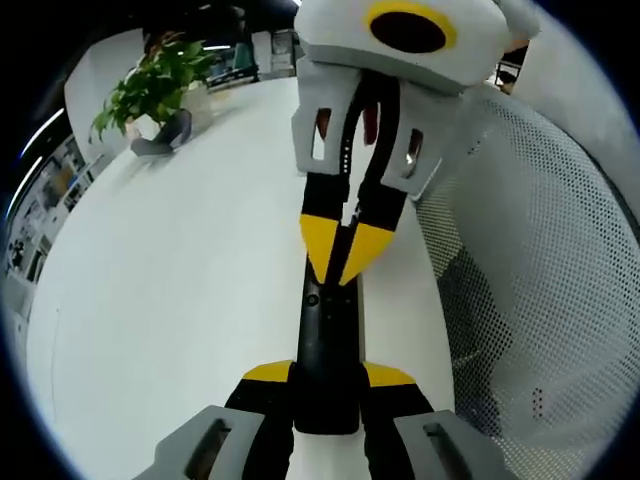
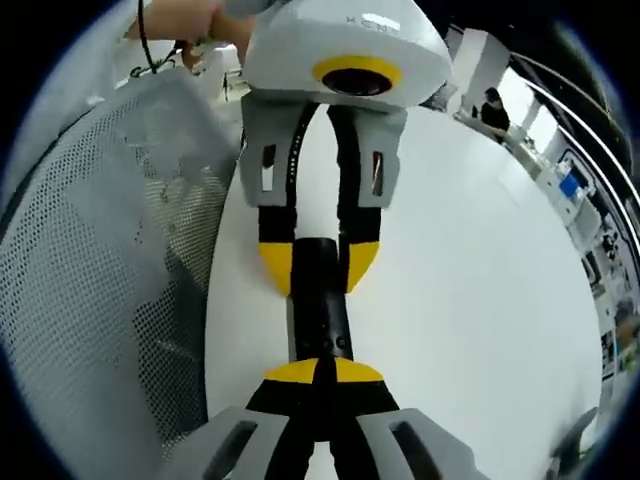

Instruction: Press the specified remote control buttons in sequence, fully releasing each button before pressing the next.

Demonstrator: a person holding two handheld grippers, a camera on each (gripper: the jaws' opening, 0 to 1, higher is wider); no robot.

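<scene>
On the white desk (image 1: 170,300) lies your black remote control (image 1: 326,350), a long slim bar. In the left gripper view it runs straight up from between your left hand-held gripper (image 1: 328,385)'s yellow-tipped jaws, which are closed against its two sides at the near end. In the right gripper view the same remote control (image 2: 320,310) stretches away to that left hand-held gripper (image 2: 320,262), whose yellow tips clamp its far end from either side.

Your right hand-held gripper (image 1: 345,262) comes into the left gripper view from the top, its yellow tips drawn together into a point that rests on the remote's upper face near a small round button. In its own view the right hand-held gripper (image 2: 322,372) shows the tips meeting, nothing between them, set on the remote's near end.

Just beside the remote, along the desk's edge, stands a white perforated mesh panel (image 1: 540,280), also seen in the right gripper view (image 2: 110,260). Well apart, at the far end of the desk, a leafy green plant (image 1: 155,85) sits in a grey pot. A hand (image 2: 205,25) shows above the left hand-held gripper in the right gripper view.
</scene>
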